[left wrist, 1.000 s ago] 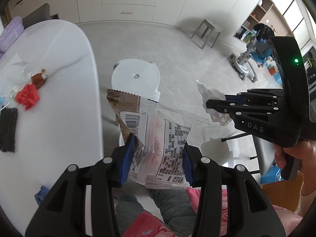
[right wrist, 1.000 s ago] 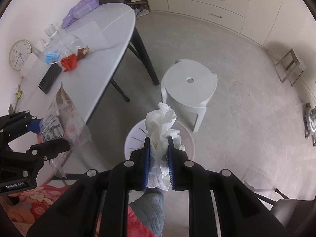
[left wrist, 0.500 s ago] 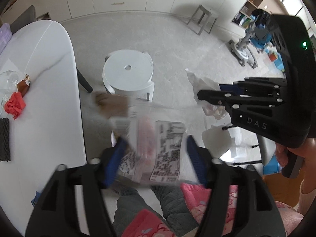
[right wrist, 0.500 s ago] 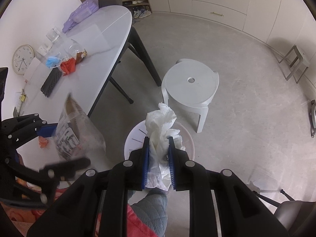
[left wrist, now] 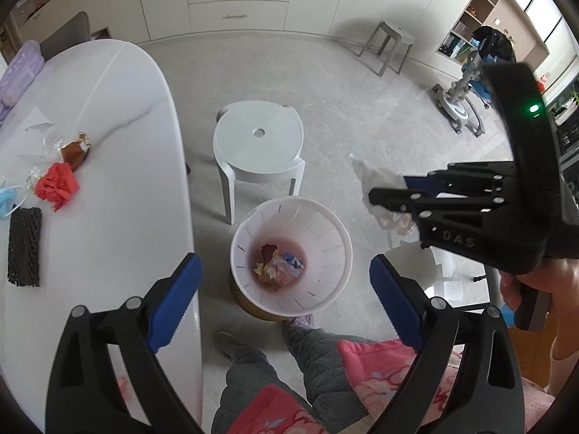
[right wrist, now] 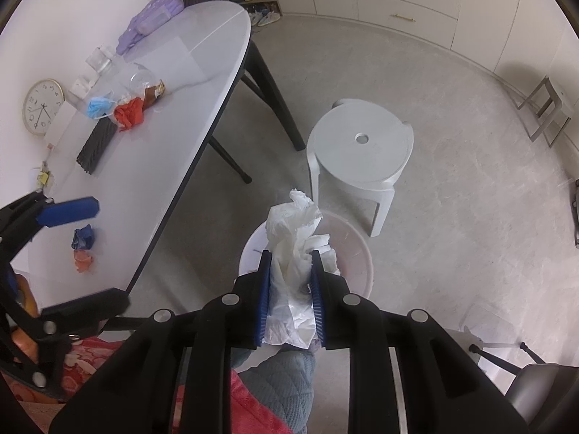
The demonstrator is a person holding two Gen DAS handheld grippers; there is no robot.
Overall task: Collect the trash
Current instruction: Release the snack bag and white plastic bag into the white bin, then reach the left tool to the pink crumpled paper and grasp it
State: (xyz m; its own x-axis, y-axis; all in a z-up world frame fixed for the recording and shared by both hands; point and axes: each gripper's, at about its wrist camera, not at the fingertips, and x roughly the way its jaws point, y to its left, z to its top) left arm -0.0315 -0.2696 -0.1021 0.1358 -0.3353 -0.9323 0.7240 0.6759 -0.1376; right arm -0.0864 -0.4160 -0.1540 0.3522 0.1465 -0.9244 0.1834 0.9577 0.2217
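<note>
My left gripper (left wrist: 286, 285) is open and empty above a white trash bin (left wrist: 336, 238) on the floor. Wrappers, among them a clear snack packet (left wrist: 278, 269), lie at the bin's bottom. My right gripper (right wrist: 291, 289) is shut on a crumpled white tissue (right wrist: 293, 246) and holds it over the bin's rim (right wrist: 365, 264); it also shows at the right of the left wrist view (left wrist: 405, 195). On the white table (left wrist: 119, 188) lie red crumpled paper (left wrist: 58, 185), a brown wrapper (left wrist: 74, 150), a blue mask (left wrist: 7, 200) and black foam netting (left wrist: 24, 247).
A white round stool (left wrist: 258, 141) stands just behind the bin. The table's near end holds blue and orange scraps (right wrist: 83, 249). A clock (right wrist: 41, 106), glasses and a purple case (right wrist: 152, 18) are at the far side. The person's legs are below the grippers.
My left gripper opened and the clear snack packet it held dropped into the bin. My right gripper kept its hold on the tissue over the bin.
</note>
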